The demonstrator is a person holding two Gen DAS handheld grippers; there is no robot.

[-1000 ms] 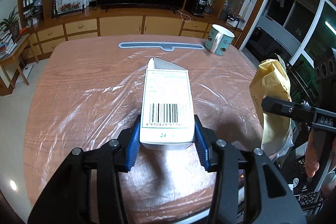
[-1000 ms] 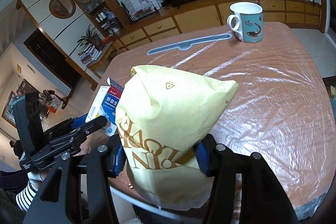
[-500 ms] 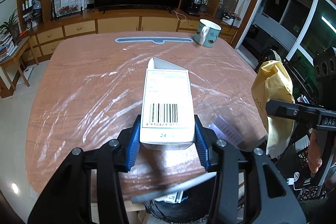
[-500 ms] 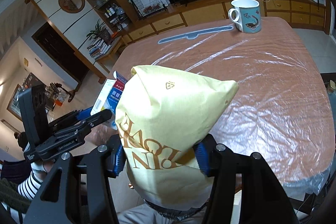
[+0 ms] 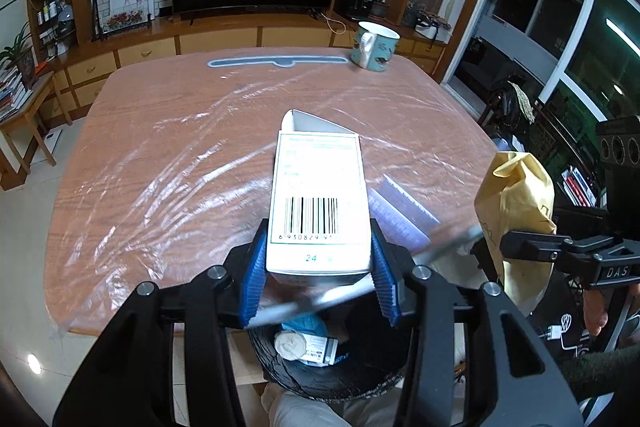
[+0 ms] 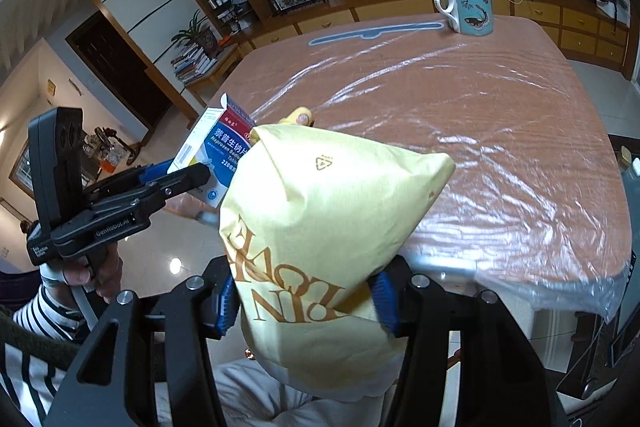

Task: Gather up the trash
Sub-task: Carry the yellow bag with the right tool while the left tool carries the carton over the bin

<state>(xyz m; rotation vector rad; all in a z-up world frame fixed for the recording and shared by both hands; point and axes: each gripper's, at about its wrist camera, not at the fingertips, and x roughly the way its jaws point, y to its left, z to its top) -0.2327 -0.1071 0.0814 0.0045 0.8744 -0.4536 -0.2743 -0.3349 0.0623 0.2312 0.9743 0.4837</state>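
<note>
The left gripper (image 5: 318, 269) clamps a white medicine box (image 5: 318, 195) by its barcode end, above the black bin (image 5: 336, 359) at the table's (image 5: 160, 155) near edge; the right gripper (image 6: 306, 301) pinches a yellow paper bag (image 6: 320, 227) just beside it, off the table. A release too far toward the table would likely drop the box on the rim or floor, and the bulky bag may catch the bin's edge. The box reads "Naproxen" and "220", with Chinese characters; the bag shows brown capitals, seemingly upside down; the grippers read "GenRobot.AI" and "DAS"
</note>
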